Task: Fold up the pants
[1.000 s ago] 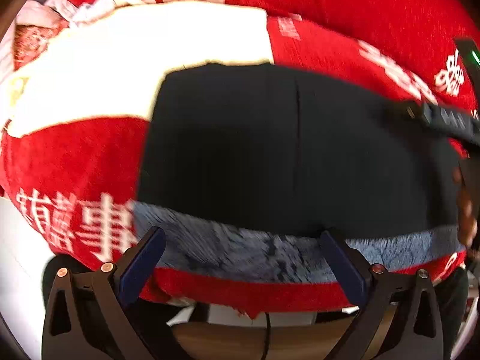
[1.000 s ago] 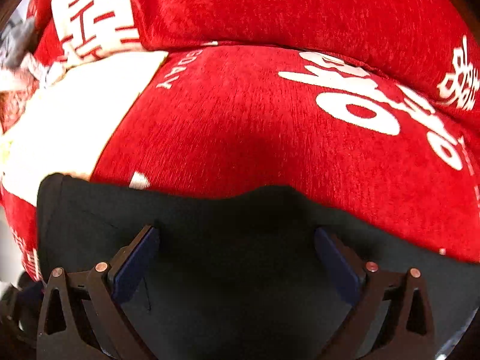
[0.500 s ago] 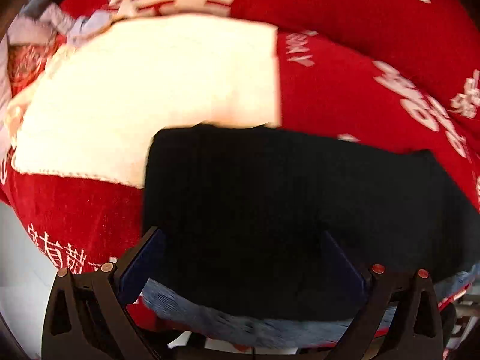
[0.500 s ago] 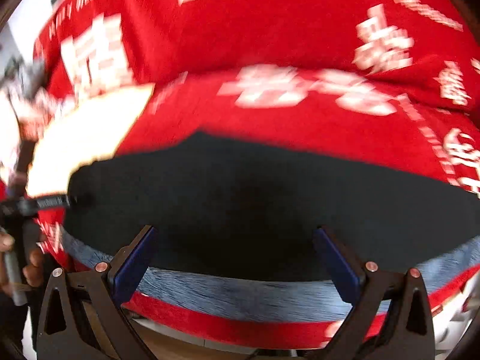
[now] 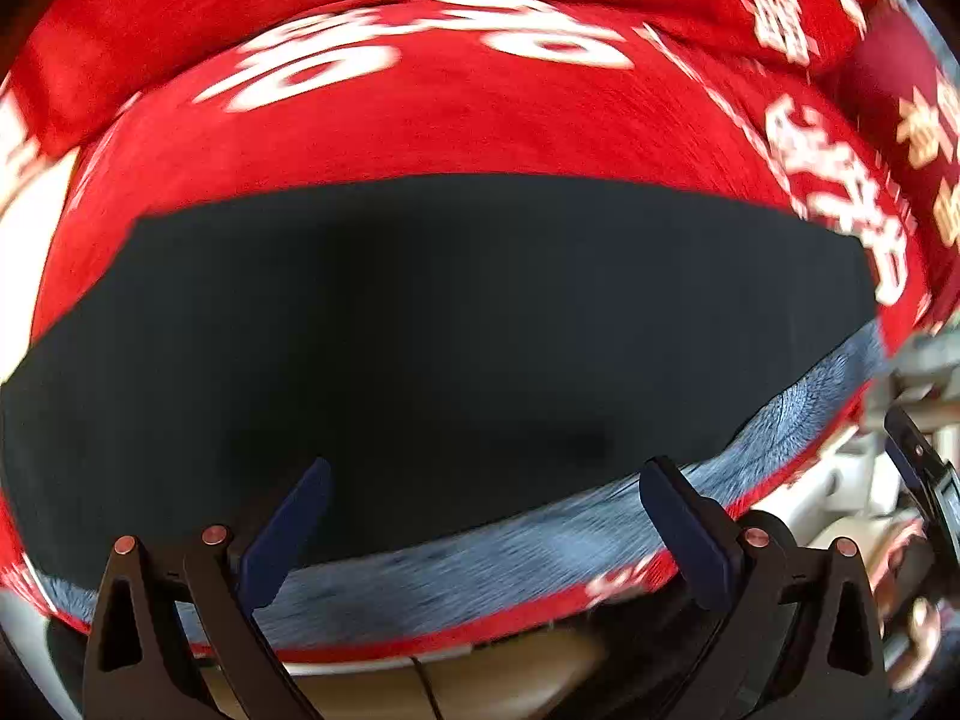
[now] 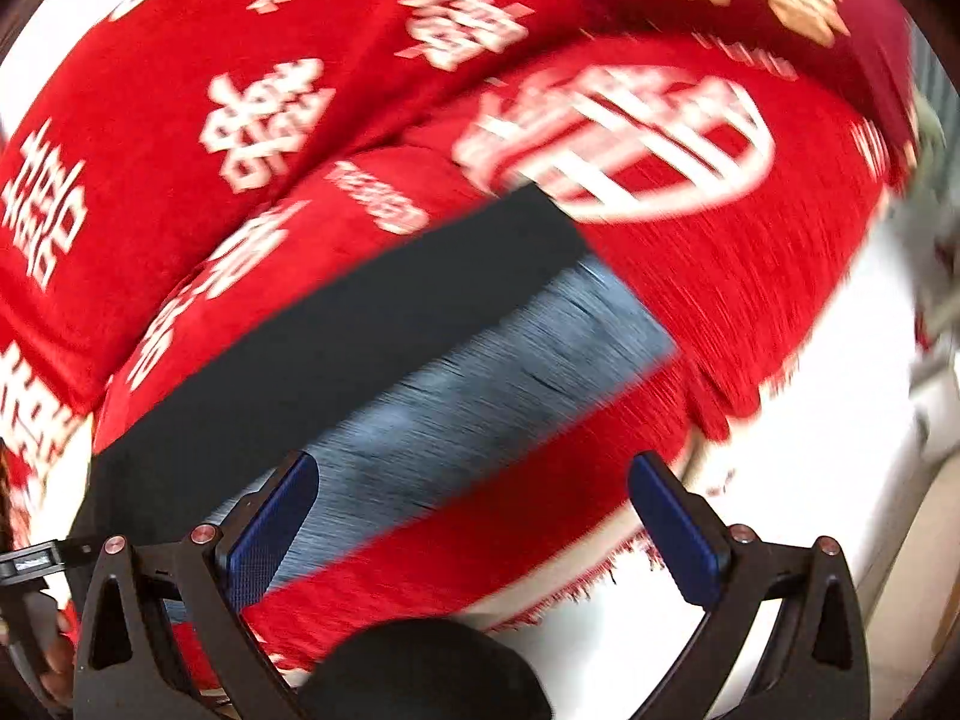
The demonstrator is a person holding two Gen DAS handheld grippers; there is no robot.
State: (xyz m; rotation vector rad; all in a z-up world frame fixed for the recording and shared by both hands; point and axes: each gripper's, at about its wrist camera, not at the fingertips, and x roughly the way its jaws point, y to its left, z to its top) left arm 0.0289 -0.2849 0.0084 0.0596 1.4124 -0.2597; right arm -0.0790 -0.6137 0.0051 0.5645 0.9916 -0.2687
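I see the pants (image 5: 456,324) lying flat on a red cloth (image 5: 456,120) with big white letters on it. In my left camera the pants are a wide dark shape that fills the middle of the view. A fuzzy blue-gray band (image 5: 600,534) runs along the near edge of the pants, from about 7 o'clock up to 3 o'clock. The red cloth shows all around the far side, from 9 o'clock over the top to 3 o'clock.

My left claw (image 5: 480,516) is wide open. It has nothing in it. Its left finger (image 5: 282,528) sits over the dark part of the pants, and its right finger sits over the blue-gray band. I cannot tell if the fingers touch the pants.

In my right camera the pants (image 6: 336,330) run on a slant from 8 o'clock up toward 1 o'clock. The blue-gray band (image 6: 480,384) lies right beside the dark part, on the side nearer to me. The end of the pants is close to a round white sign on the red cloth (image 6: 750,276). The cloth has a fringe along its edge at about 5 o'clock.

My right claw (image 6: 474,516) is wide open too, and it holds nothing. Its left finger (image 6: 270,528) is over the blue-gray band. Its right finger hangs past the edge of the red cloth, over a white floor (image 6: 810,480). This view is blurry.
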